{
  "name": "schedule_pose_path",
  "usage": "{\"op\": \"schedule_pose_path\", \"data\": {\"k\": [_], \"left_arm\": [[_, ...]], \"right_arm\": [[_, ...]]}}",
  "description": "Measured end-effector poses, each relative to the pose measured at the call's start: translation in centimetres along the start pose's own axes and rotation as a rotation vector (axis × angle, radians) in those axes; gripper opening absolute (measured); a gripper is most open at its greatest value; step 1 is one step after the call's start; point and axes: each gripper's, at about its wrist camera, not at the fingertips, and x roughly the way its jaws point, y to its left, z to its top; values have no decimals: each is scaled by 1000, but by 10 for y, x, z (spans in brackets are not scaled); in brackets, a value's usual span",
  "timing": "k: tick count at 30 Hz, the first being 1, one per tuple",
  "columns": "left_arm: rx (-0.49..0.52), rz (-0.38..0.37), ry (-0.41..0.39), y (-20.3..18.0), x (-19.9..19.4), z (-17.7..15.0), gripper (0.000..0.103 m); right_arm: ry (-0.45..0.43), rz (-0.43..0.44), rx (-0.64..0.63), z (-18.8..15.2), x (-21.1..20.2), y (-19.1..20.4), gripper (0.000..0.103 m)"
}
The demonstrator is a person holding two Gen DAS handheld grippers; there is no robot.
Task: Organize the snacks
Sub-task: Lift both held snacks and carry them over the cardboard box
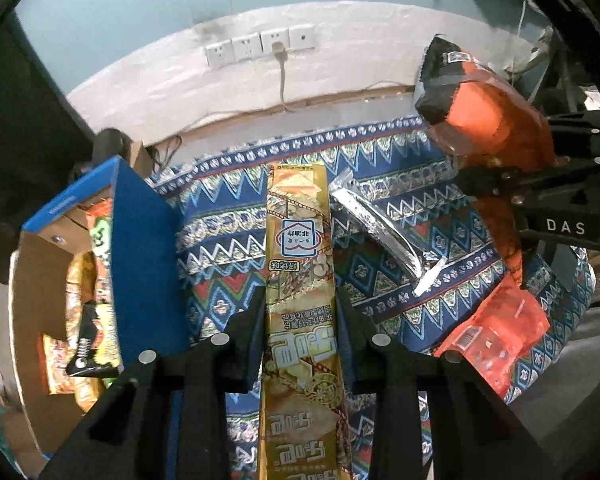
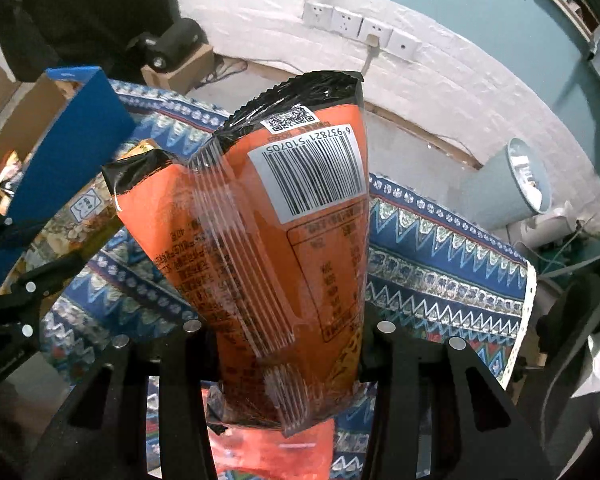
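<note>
Fingers of the left gripper (image 1: 300, 344) pinch the long golden snack pack (image 1: 298, 280), the right gripper (image 2: 280, 360) pinches the orange bag (image 2: 276, 240); both seem lifted for the blue box (image 1: 140, 260) of snacks

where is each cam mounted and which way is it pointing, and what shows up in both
Left wrist: sits on the left gripper, looking along its fingers at the long yellow snack pack they clamp, over the patterned cloth; the right gripper shows at right.
Right wrist: sits on the right gripper, looking along its fingers at the orange snack bag they clamp; the left gripper shows at left.
Shared: the blue cardboard box, wall sockets, both snacks, the cloth.
</note>
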Motion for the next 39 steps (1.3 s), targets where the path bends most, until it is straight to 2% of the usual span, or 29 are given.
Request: {"op": "schedule_pose_path", "data": {"k": [11,20,25,39], "left_arm": [[-21,41,-86,24,-44,-18,32],[-64,81,-133,56,-66,-26,32],[-86,116,-156,75,-74,-30,32],[-197,149,-173,139,-84,-50,32]], "right_arm": [[-57,20,-22,3,-35,24,42],[-101,59,-74,16,-57,62,42],[-107,86,-95,26,-58,82,42],[-122,140,-179,64,-57,154,42]]}}
